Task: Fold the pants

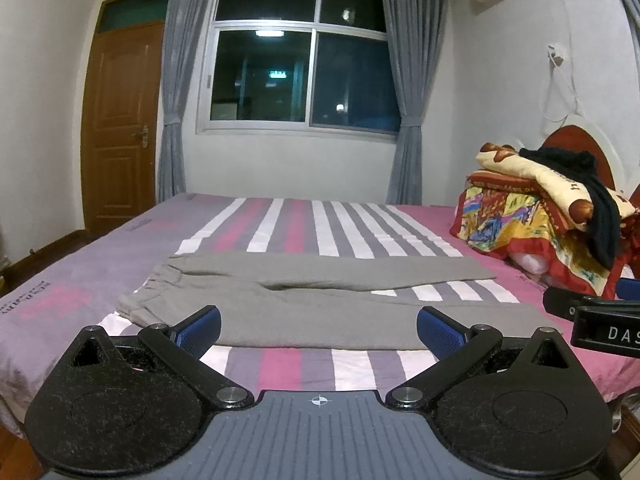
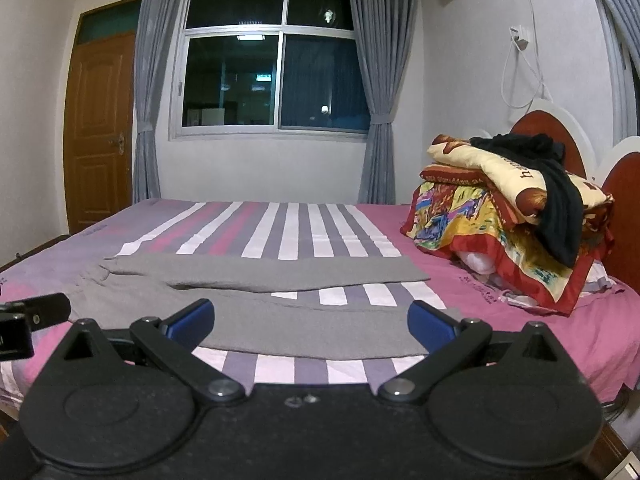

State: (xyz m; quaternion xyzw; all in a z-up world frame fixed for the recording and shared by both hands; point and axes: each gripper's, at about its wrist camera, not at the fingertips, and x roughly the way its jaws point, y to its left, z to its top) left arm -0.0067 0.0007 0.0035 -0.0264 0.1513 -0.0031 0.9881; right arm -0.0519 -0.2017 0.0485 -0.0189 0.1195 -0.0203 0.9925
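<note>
A bed [image 1: 100, 256] fills the middle of the room, and pants [image 1: 320, 300] lie flat across its near half, waistband to the left, both legs stretching right, one leg nearer and one farther. Two grippers hang side by side at the bed's near edge, jaws spread wide: the left gripper [image 1: 318, 326] before the waistband end, the right gripper [image 2: 311, 322] before the leg ends. On the bed's far right, a pile of bedding [image 2: 508, 220] rests against the headboard [image 2: 548, 132]. Behind the bed, a window [image 1: 300, 60] sits between curtains [image 1: 176, 80], with a door [image 1: 120, 128] to its left.
</note>
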